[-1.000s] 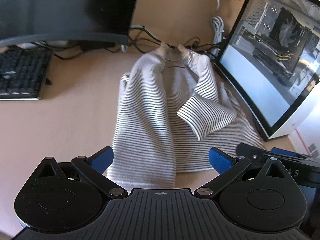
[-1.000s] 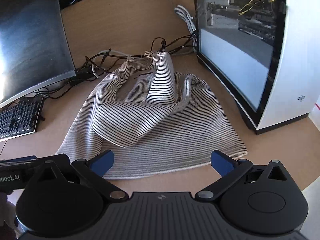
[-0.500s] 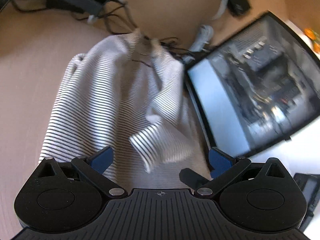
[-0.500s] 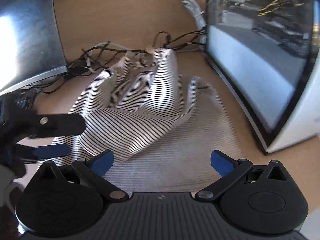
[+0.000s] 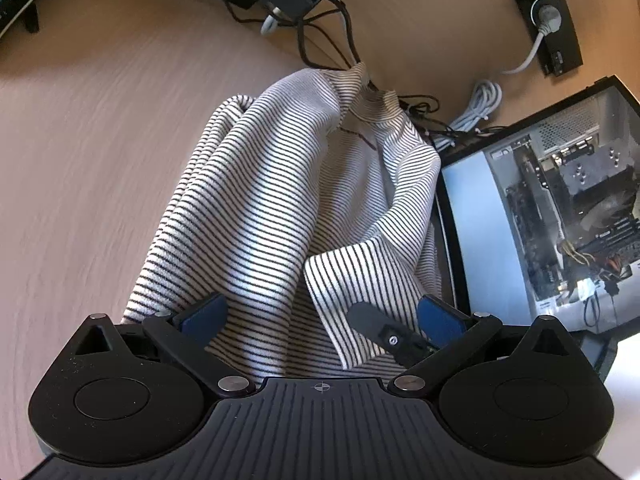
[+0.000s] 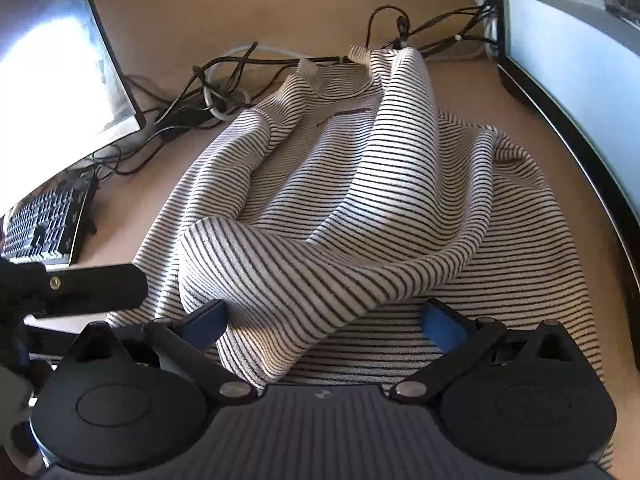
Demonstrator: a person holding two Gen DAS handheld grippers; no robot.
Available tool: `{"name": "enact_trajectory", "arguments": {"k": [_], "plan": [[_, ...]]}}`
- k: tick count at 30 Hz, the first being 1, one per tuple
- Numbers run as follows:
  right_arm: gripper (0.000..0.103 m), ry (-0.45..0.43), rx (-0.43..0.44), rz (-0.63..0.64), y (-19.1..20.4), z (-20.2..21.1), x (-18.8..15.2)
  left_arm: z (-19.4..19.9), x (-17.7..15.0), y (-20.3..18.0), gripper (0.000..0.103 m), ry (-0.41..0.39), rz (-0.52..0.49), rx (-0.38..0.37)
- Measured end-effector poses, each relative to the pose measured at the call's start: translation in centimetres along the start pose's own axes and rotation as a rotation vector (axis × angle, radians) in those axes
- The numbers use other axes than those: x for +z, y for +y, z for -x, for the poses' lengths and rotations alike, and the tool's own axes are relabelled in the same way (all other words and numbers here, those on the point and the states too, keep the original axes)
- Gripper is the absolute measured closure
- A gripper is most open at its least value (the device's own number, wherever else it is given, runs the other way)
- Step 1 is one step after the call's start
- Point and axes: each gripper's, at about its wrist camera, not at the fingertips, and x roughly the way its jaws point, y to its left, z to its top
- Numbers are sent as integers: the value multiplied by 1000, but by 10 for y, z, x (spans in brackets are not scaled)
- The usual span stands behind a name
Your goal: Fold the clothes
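left tool point(image 5: 320, 316) spread wide, nothing gripped | right tool point(image 6: 324, 320) wide too, right over the folded-in sleeve point(image 6: 288, 280) | striped shirt point(image 5: 272, 208) rumpled on the desk point(image 5: 80, 160), between monitor point(image 6: 52, 52) and PC case point(image 5: 560, 220)

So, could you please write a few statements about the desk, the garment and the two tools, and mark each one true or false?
1. The striped top lies on a wooden desk. True.
2. Both the left tool and the right tool are shut on the fabric. False: both are open, with cloth between the pads but not pinched.
3. A glass-sided computer case stands beside the top. True.
4. The top is plain red. False: it is white with thin dark stripes.
5. A keyboard shows at the left of the right wrist view. True.
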Motion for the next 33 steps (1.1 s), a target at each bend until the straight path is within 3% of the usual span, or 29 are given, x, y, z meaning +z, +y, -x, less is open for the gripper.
{"name": "enact_trajectory", "arguments": {"k": [8,12,19,25,33], "plan": [[0,37,17,138,6,6,-3,11,-5,10,0,18,-49,-40],[0,52,51,134,8,16,-10,26,-10,16,0,38,-62,-32],[0,51,52,142,42,33,-43,61,-26,39,0,60,-65,-30],[0,53,0,167,77,49,-76,88,-40,65,0,87,-28,-69],[0,24,-25,240,89,79,-120,114,-80,67,0,-6,-107,-3]]}}
